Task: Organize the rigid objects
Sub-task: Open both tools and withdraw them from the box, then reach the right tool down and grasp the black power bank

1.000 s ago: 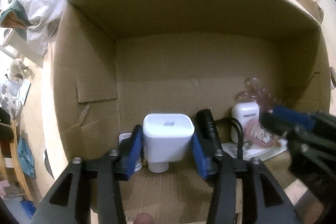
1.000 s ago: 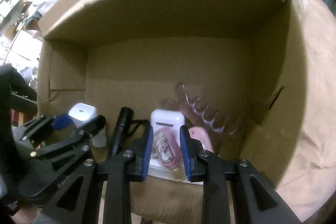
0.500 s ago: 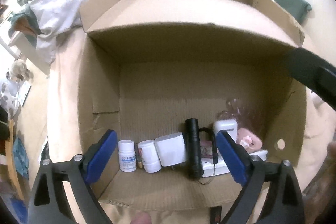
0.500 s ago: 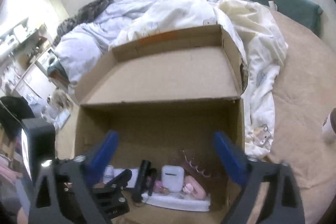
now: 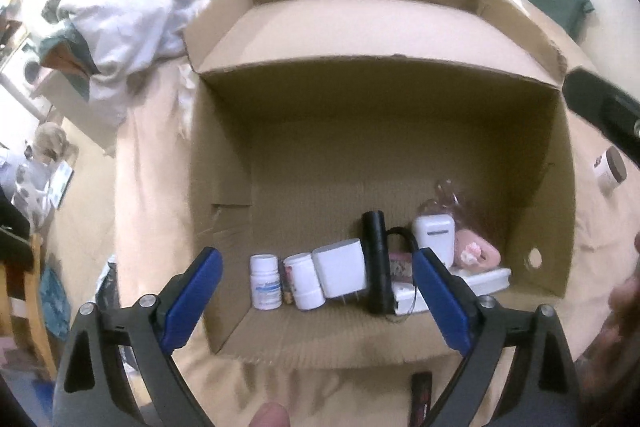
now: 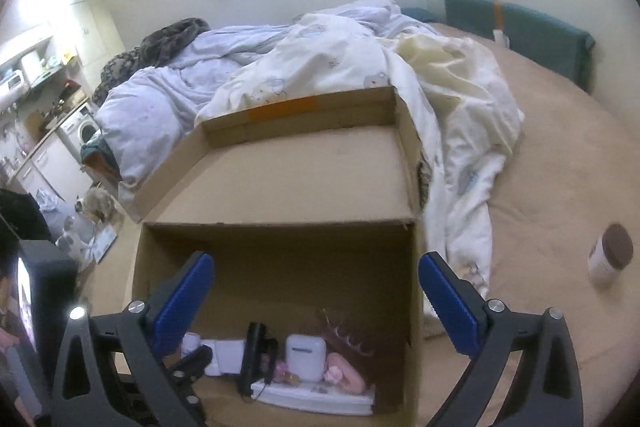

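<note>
An open cardboard box [image 5: 224, 155] [image 6: 280, 179] sits on a tan bed. Along its near wall stand two white pill bottles [image 5: 265, 281], a white charger [image 5: 343, 273] [image 6: 228, 357], a black flashlight [image 5: 375, 259] [image 6: 252, 363], a white earbud case [image 5: 434, 239] [image 6: 306, 357], a pink case [image 5: 478, 253] and a clear hair claw [image 6: 344, 337]. My left gripper [image 5: 316, 285] is open and empty above the box's near edge. My right gripper [image 6: 316, 293] is open and empty, higher above the box.
A rumpled white duvet [image 6: 360, 67] lies behind the box. A brown-lidded white jar [image 6: 610, 257] [image 5: 610, 173] lies on the bed at the right. A small dark object [image 5: 422, 393] lies in front of the box. A green headboard cushion [image 6: 516, 27] is at far right.
Both grippers let go of what they held, the left the white charger and the right a pink item, opened wide, and pulled back up out of the box.
</note>
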Available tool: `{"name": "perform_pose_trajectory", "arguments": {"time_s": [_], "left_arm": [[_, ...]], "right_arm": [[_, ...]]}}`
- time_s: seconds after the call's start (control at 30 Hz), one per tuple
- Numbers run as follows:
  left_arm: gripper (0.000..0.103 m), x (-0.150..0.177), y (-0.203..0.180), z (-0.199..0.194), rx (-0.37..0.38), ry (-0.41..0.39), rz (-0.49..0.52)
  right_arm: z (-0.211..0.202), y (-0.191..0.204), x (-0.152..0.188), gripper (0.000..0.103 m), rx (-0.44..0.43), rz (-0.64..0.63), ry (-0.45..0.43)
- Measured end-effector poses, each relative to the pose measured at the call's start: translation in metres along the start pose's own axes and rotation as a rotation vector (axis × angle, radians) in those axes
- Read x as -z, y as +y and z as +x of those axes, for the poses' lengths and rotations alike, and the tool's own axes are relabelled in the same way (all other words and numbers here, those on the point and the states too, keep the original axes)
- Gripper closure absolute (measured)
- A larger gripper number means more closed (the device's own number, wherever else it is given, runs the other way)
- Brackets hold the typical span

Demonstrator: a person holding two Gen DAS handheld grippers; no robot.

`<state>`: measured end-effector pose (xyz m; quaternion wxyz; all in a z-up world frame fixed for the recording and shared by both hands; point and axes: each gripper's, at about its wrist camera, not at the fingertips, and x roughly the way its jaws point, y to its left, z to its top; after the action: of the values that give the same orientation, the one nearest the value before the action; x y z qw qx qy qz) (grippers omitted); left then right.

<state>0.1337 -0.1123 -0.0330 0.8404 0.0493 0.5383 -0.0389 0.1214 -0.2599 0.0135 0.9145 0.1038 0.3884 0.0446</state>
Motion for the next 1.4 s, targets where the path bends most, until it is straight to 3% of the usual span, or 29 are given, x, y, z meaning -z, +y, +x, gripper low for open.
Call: {"name": "perform_pose_trajectory", "arguments": {"time_s": [0.27,0.4,0.57,0.77,1.0,1.27,1.3,1.4], "left_arm": [[0.008,0.019,0.029,-0.036,-0.008,-0.02,-0.061],[0.008,0.037,0.053,-0.045,-0.013,-0.014,-0.112],[0.008,0.069,0.074,-0.033,-0.008,0.06,-0.177],[0.008,0.091,0.081,-0.011,0.02,0.112,-0.248],[0.008,0.085,0.079,-0.019,0.053,0.075,-0.273],[0.008,0.081,0.074,-0.032,0.112,0.063,-0.276],[0.008,0.081,0.075,-0.033,0.116,0.062,-0.28],[0.008,0.081,0.077,-0.037,0.114,0.056,-0.295]], "right_arm": [[-0.041,0.002,0.017,0.0,-0.007,-0.048,-0.033],[-0.053,0.002,0.03,0.0,-0.067,-0.024,-0.007],[-0.057,0.007,0.053,0.0,-0.048,-0.061,0.044],[-0.039,0.006,0.095,0.0,-0.052,-0.032,0.216],[-0.007,0.007,0.152,0.0,-0.055,0.011,0.444],[0.023,0.024,0.19,0.0,-0.032,-0.029,0.59],[0.027,0.026,0.195,0.011,-0.025,-0.04,0.606],[0.04,0.03,0.21,0.029,-0.002,-0.073,0.666]]}}
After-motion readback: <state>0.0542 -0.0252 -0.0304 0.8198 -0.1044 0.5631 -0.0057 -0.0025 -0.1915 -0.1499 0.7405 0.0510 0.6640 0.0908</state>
